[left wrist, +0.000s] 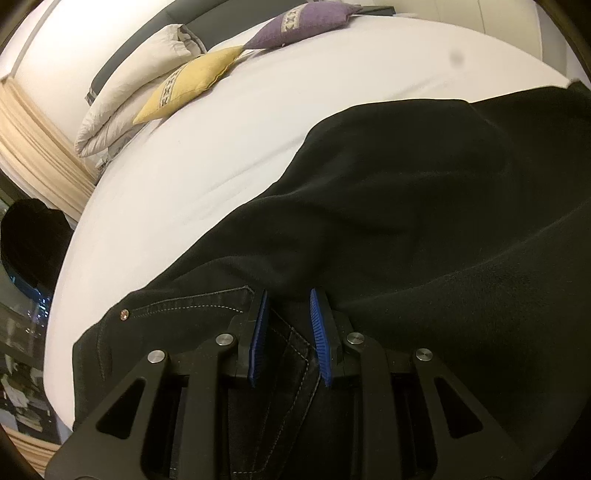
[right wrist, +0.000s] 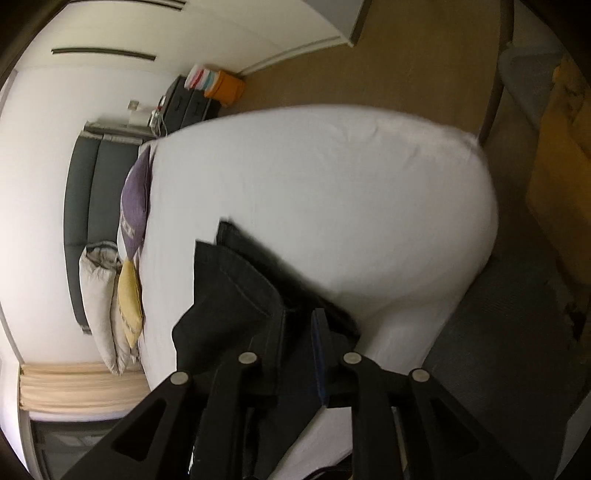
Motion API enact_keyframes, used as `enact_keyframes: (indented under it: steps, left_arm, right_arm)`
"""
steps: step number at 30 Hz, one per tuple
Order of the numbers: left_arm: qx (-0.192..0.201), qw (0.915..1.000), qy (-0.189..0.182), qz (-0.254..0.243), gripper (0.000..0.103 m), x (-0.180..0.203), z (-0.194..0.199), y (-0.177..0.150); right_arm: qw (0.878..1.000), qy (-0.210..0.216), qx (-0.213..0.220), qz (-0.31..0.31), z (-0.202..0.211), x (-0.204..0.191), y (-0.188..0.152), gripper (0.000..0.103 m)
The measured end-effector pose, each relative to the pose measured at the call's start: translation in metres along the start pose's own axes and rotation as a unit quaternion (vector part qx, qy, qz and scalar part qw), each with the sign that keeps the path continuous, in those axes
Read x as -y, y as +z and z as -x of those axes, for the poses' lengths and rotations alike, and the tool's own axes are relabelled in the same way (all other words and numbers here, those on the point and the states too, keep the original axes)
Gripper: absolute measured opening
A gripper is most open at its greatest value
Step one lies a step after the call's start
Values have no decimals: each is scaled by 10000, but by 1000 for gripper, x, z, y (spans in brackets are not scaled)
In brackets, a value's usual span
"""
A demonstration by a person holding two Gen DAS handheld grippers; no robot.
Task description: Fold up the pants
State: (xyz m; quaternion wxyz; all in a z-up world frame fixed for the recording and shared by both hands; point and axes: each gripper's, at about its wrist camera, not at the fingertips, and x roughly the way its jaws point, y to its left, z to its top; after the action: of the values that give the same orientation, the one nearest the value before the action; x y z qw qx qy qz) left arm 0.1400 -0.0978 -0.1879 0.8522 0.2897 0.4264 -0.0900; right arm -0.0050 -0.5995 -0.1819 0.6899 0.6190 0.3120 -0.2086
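Black jeans point(left wrist: 406, 206) with pale stitching lie across the white bed point(left wrist: 221, 155). My left gripper point(left wrist: 288, 295) is low over their waist end, blue pads apart with denim between and under them; a copper rivet point(left wrist: 125, 314) shows to its left. In the right wrist view my right gripper point(right wrist: 299, 314) is raised above the bed, jaws close together on a fold of the black jeans point(right wrist: 236, 280), whose leg ends hang down toward the white bed point(right wrist: 351, 192).
A yellow cushion point(left wrist: 192, 83), a purple cushion point(left wrist: 306, 24) and a folded beige duvet point(left wrist: 122, 99) sit by the grey headboard. A nightstand with an orange box point(right wrist: 225, 88) stands beyond the bed. Wooden floor and a dark rug point(right wrist: 498, 354) lie to the right.
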Motion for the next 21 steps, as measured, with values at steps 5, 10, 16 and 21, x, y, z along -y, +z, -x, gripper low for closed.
enact_keyframes:
  steps: [5,10,16,21]
  left_arm:
    - [42,9999,-15,144,23,-2,4,0]
    - [70,9998,-43,185,23,-5,7,-4]
    - [48,9997,-94,219,23,-11,4,-4]
    - [61,9996,-114,235,23,-14,3,-5]
  right_arm:
    - [9936,216,-105,1100,4,-29,6,34]
    - [9909,864,-961,365,-18,-5,-1,34]
    - [9768,1341,-1570,-561,-57,14,-35,34]
    - [9720,1660,-1413,-881,-75,18,-39,34]
